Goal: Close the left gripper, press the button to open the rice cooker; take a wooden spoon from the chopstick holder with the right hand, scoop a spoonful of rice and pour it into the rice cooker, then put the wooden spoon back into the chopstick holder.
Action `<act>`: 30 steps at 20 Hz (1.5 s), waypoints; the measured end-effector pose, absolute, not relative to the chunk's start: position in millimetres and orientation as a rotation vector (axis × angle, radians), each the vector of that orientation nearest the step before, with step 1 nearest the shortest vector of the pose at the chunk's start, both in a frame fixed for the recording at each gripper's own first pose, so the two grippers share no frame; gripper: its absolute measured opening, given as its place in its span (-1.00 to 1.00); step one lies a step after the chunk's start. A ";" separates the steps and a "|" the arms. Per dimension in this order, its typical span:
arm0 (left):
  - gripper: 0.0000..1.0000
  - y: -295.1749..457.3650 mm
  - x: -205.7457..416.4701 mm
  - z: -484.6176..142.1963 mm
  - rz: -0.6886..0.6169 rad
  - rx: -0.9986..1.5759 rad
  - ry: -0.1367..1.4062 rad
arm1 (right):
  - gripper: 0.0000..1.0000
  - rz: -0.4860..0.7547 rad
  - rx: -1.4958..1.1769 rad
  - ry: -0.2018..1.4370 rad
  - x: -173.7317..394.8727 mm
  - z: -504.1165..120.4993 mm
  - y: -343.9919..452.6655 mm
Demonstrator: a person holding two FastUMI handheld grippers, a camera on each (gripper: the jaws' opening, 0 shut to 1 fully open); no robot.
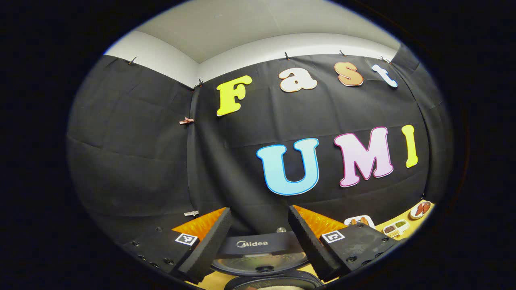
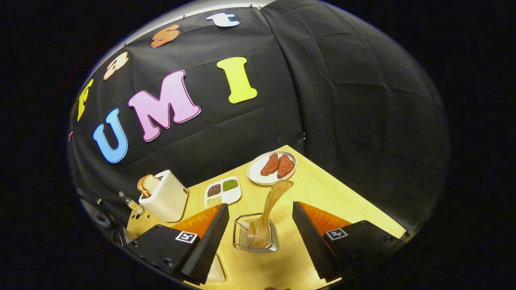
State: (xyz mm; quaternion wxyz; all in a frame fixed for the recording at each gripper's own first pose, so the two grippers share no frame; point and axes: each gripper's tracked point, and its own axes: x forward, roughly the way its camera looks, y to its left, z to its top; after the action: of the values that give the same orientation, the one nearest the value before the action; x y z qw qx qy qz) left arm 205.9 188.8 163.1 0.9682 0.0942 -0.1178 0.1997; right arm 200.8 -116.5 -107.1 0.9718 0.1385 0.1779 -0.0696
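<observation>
Fingers [image 2: 209, 241] released (both pairs), wooden spoon [image 2: 271, 209] upright in chopstick holder [image 2: 255, 233], leaning right.

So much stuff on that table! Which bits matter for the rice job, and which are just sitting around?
Needed:
rice cooker, lid up
wooden spoon
chopstick holder, spoon standing in it

Lying about:
toaster with bread
plate of meat
divided dish of beans

The brand name "Midea" stands in pale letters on the dark raised lid of the rice cooker [image 1: 262, 245], just ahead of and between the left gripper's [image 1: 260, 237] fingers, each of which carries a small square black-and-white marker without readable text.
</observation>
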 end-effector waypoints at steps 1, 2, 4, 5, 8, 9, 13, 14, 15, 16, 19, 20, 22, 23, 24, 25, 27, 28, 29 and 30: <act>0.97 193.3 210.3 160.5 0.406 0.180 -0.225 | 0.97 -0.137 0.281 0.365 192.4 -106.2 -113.2; 0.97 201.7 213.6 153.2 0.415 0.163 -0.201 | 0.97 -0.133 0.281 0.371 186.0 -105.8 -110.1; 0.97 218.3 215.8 137.2 0.438 0.109 -0.148 | 0.97 -0.115 0.282 0.381 179.4 -106.0 -98.8; 0.93 218.0 214.7 136.2 0.425 0.068 -0.154 | 0.97 -0.104 0.280 0.381 177.3 -105.1 -93.3; 1.00 214.7 209.5 129.6 0.414 0.023 -0.119 | 0.97 -0.067 0.271 0.377 175.7 -102.2 -78.2; 1.00 212.6 204.7 125.0 0.417 0.024 -0.097 | 0.97 -0.054 0.265 0.374 175.7 -100.9 -74.2; 1.00 198.1 178.6 105.5 0.430 -0.021 0.029 | 0.97 -0.015 0.258 0.370 174.3 -99.6 -65.9; 1.00 193.1 168.9 95.6 0.437 -0.045 0.071 | 0.97 -0.008 0.258 0.372 174.1 -99.6 -65.5; 1.00 187.3 158.1 84.9 0.444 -0.068 0.119 | 0.97 -0.003 0.257 0.371 173.6 -100.3 -66.5; 1.00 180.7 147.4 73.8 0.446 -0.089 0.159 | 0.97 0.002 0.254 0.371 172.3 -100.2 -68.0; 1.00 164.9 120.9 42.4 0.442 -0.160 0.221 | 0.97 0.013 0.256 0.373 169.4 -99.7 -74.0; 1.00 160.3 112.4 29.9 0.438 -0.172 0.231 | 0.98 0.013 0.254 0.376 168.4 -101.3 -77.0; 0.96 151.1 100.4 5.1 0.426 -0.171 0.246 | 0.97 0.009 0.253 0.383 165.5 -103.4 -84.1; 0.97 147.6 96.4 -6.2 0.422 -0.158 0.255 | 0.97 0.006 0.255 0.388 162.5 -104.7 -87.1; 0.97 145.1 93.6 -18.0 0.418 -0.141 0.265 | 0.97 0.004 0.256 0.395 160.6 -107.0 -89.2; 0.97 142.8 92.0 -29.0 0.416 -0.122 0.276 | 0.97 0.002 0.257 0.402 157.9 -109.3 -91.8; 0.97 138.2 90.6 -48.8 0.412 -0.098 0.295 | 0.97 -0.001 0.251 0.410 154.5 -112.6 -96.7; 0.97 137.3 89.2 -58.6 0.409 -0.092 0.308 | 0.97 -0.001 0.245 0.410 152.7 -112.4 -98.7; 0.97 136.8 89.0 -67.7 0.408 -0.090 0.324 | 0.97 -0.001 0.240 0.410 151.3 -113.0 -100.4; 0.97 135.2 89.0 -75.8 0.404 -0.091 0.336 | 0.97 -0.002 0.235 0.410 150.0 -113.4 -102.4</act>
State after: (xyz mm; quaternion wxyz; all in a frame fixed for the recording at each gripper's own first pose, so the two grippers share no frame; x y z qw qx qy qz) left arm 89.0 135.2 -75.8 0.9647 -0.0452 0.1660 0.1996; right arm 150.0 -102.4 -113.4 0.9722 0.1163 0.2031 -0.0008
